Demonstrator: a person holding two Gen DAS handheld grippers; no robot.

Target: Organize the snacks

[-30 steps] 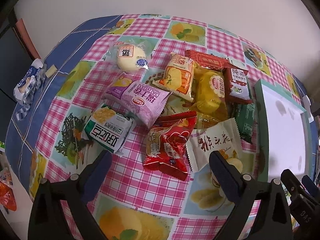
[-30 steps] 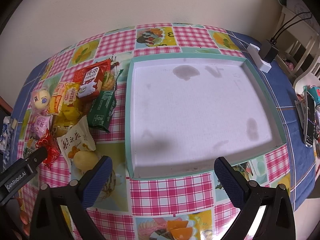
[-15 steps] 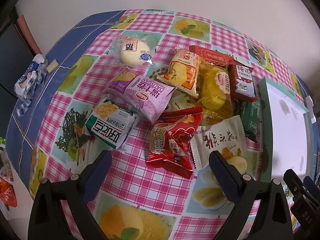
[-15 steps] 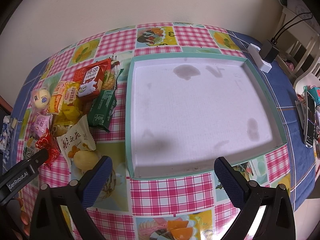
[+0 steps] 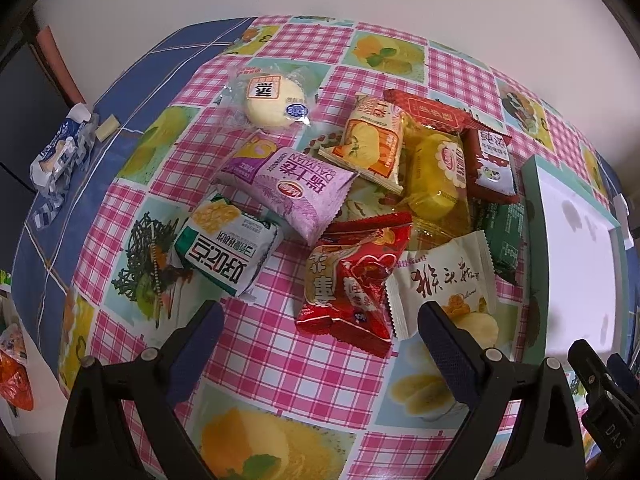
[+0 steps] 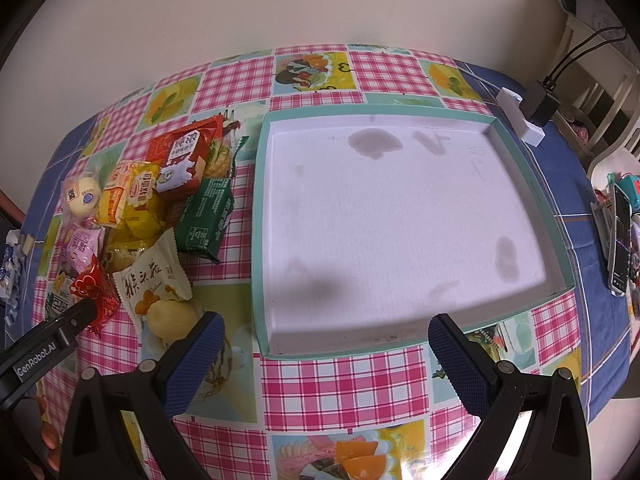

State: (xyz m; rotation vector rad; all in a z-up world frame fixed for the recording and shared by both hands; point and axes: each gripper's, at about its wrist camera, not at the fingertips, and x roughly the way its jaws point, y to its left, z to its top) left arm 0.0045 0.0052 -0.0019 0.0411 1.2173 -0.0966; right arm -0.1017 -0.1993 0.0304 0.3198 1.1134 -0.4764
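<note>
A pile of snack packets lies on the checked tablecloth: a red packet, a white packet, a purple packet, a green-and-white packet, an orange packet, a yellow packet and a round bun. My left gripper is open and empty, just in front of the red packet. A shallow white tray with a teal rim sits right of the pile, nothing in it. My right gripper is open and empty over the tray's near edge.
A crumpled blue-and-white wrapper lies at the table's left edge. A white power strip with a black plug and a phone sit at the right side. A dark green packet lies beside the tray's left rim.
My left gripper has moved slightly forward and lower toward the snack pile. The right gripper has stayed still.
</note>
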